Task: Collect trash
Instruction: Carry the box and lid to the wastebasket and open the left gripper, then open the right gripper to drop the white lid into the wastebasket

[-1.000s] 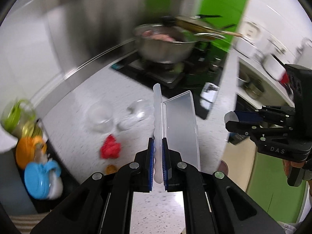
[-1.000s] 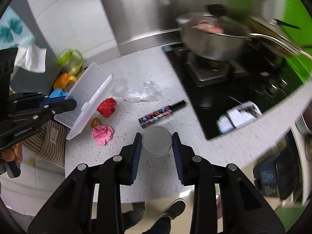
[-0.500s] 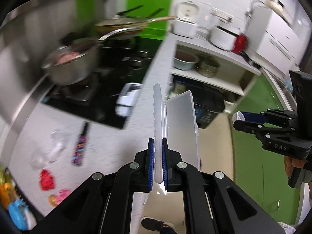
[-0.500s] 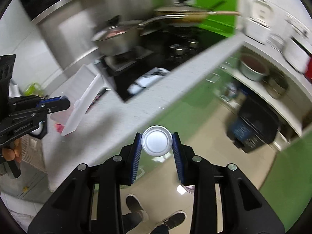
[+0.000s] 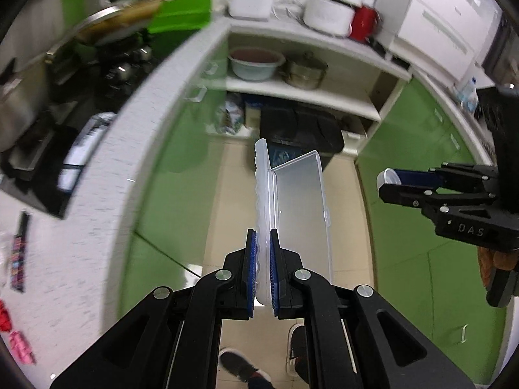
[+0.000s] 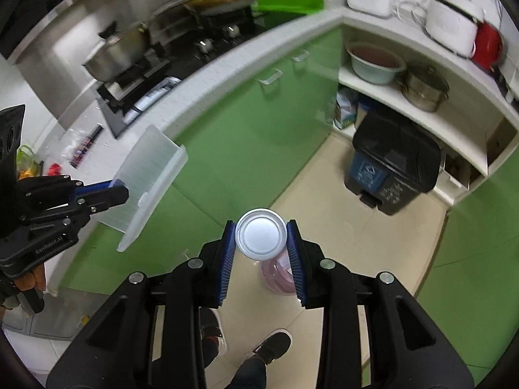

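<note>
Currently, the left gripper [image 5: 262, 272] is held level above the floor, pinching an opened clear plastic box [image 5: 293, 207] by its edge. Further right, the right gripper [image 6: 261, 253] points toward the black bin [image 6: 391, 168], clamped on a small foil-lidded cup [image 6: 261, 235].
</note>
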`<state>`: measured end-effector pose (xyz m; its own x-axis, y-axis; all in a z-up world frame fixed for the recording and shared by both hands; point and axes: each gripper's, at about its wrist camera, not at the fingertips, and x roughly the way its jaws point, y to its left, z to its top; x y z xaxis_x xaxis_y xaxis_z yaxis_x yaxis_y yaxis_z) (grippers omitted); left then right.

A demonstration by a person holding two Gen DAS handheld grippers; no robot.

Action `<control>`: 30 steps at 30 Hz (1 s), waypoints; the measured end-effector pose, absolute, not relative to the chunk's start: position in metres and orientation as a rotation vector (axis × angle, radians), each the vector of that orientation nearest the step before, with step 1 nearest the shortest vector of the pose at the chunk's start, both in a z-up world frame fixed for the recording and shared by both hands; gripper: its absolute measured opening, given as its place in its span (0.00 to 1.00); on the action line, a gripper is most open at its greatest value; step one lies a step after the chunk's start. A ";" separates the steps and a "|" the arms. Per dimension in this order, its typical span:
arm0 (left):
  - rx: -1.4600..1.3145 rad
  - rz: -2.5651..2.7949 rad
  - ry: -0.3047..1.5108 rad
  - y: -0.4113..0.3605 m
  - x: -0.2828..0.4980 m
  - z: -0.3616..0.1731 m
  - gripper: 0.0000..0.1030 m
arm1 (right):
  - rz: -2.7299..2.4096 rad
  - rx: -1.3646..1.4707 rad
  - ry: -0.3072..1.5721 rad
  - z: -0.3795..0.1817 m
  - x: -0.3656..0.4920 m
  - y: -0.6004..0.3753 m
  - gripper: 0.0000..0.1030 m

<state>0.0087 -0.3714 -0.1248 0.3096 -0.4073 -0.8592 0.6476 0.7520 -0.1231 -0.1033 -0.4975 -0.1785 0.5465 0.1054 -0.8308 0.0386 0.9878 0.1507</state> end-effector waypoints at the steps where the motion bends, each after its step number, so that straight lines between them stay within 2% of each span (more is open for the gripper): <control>1: 0.270 -0.713 1.052 -0.377 0.009 -0.134 0.08 | 0.032 0.166 0.999 -0.190 -0.102 -0.503 0.31; 13: 0.360 -0.809 1.159 -0.427 0.034 -0.323 0.08 | -0.083 0.286 1.021 -0.351 -0.090 -0.551 0.31; 21: 0.375 -0.842 1.191 -0.449 0.040 -0.392 0.08 | -0.105 0.307 1.032 -0.413 -0.090 -0.566 0.31; 23: 0.365 -0.839 1.183 -0.450 0.042 -0.398 0.26 | -0.108 0.314 1.034 -0.420 -0.090 -0.568 0.31; 24: 0.361 -0.834 1.177 -0.450 0.043 -0.399 0.54 | -0.110 0.317 1.037 -0.424 -0.091 -0.569 0.31; 25: 0.348 -0.830 1.173 -0.449 0.044 -0.400 0.93 | -0.110 0.318 1.039 -0.427 -0.091 -0.569 0.31; 30: 0.335 -0.831 1.163 -0.449 0.044 -0.402 0.95 | -0.103 0.321 1.042 -0.429 -0.090 -0.566 0.31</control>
<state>0.0440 -0.4489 -0.4016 0.1493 -0.4006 -0.9040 0.7251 0.6660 -0.1753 -0.0903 -0.5657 -0.4294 0.5042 0.0676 -0.8609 0.2344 0.9488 0.2118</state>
